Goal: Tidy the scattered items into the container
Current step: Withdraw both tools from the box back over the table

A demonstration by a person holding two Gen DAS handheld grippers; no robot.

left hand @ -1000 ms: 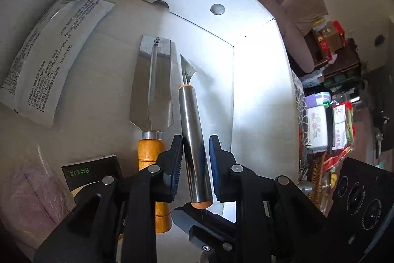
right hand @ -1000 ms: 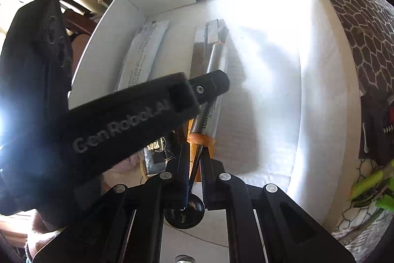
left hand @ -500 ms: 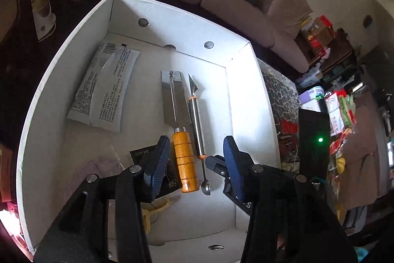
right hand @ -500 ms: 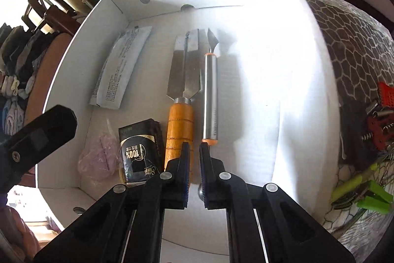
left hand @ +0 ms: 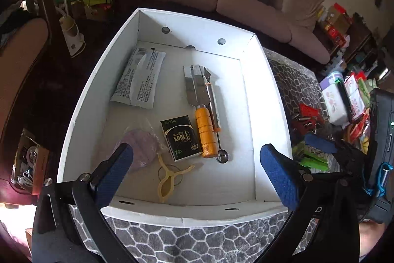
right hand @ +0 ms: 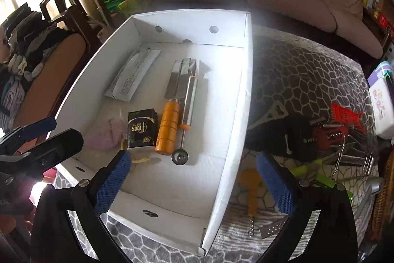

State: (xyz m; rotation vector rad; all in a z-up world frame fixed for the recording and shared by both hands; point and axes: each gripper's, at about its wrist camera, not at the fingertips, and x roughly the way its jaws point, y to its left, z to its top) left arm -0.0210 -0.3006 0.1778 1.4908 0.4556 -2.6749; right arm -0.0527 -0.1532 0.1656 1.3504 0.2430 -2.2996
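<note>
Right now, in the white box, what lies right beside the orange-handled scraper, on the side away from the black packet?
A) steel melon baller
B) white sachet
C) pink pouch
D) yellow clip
A: the steel melon baller lies parallel to the scraper, opposite the black packet, in the box.

Open left claw [left hand: 197,171] above white box [left hand: 103,80]

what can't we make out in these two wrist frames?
- Purple pouch: left wrist view, left tongs finger covers its near edge; contents unclear through plastic.
- Yellow clip: right wrist view, mostly behind a tongs finger.
- Leaflet print: too small to read.
- Corkscrew: right wrist view, partly behind a finger.
- Pile of tools: tangled, items indistinct.
</note>
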